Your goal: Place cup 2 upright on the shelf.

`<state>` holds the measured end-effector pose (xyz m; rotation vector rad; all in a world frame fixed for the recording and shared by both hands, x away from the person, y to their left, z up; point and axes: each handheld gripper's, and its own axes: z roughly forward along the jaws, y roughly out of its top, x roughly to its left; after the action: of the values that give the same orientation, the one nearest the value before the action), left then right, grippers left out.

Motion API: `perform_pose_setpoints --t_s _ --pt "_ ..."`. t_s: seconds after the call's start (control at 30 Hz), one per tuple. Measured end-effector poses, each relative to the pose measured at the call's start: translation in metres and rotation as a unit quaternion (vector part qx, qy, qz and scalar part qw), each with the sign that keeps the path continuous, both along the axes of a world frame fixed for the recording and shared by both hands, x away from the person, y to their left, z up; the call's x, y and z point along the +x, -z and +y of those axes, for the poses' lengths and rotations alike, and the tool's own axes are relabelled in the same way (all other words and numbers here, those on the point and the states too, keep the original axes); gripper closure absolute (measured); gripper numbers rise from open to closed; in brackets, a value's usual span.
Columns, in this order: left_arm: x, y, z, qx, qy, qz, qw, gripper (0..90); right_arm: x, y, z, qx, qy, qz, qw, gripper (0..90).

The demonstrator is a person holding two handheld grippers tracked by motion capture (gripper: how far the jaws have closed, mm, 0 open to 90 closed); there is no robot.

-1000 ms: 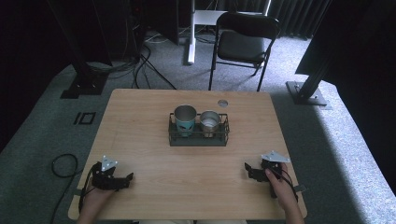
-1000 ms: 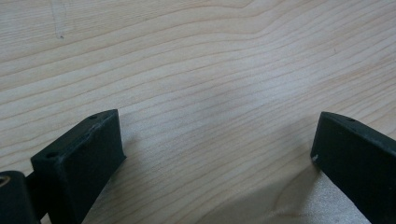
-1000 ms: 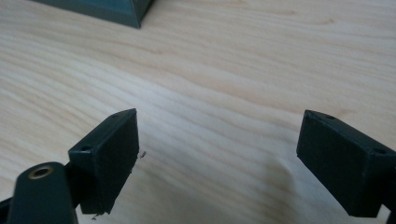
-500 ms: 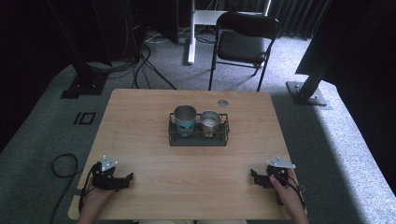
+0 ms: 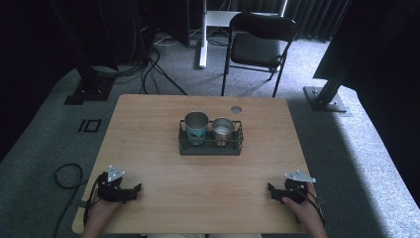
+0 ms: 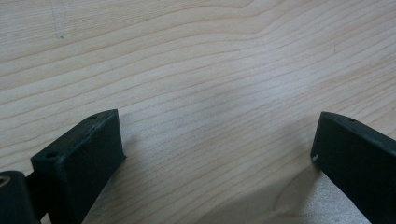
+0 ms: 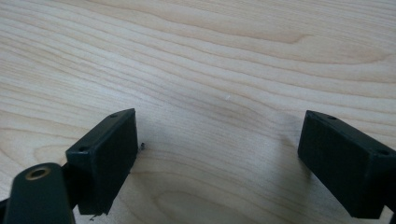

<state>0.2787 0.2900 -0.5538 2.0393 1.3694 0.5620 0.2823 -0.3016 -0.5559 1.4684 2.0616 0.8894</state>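
Centrally, 2 metal cups (image 5: 196, 121) upright inside wire rack (image 5: 210, 148)

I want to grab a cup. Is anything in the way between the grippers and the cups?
Only bare table lies between, but the black wire rack rings the two cups, so its rail blocks a sideways grab.

Dim room, daylight from the upper right over the table (image 5: 148, 148), soft shadows, close views slightly blurred.
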Motion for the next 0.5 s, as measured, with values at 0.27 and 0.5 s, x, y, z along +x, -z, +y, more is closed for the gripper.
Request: perform_pose_setpoints --t_s 0.27,0.5 --pt "0.0000 0.0000 0.0000 0.000 0.000 0.000 1.0000 2.8 -0.0015 0.0002 0.0014 0.001 0.009 0.000 1.0000 11.8" --pt "0.0000 0.0001 0.0000 0.000 0.000 0.000 1.0000 2.8 -0.0014 0.0002 0.0015 0.002 0.011 0.001 0.9999 11.5"
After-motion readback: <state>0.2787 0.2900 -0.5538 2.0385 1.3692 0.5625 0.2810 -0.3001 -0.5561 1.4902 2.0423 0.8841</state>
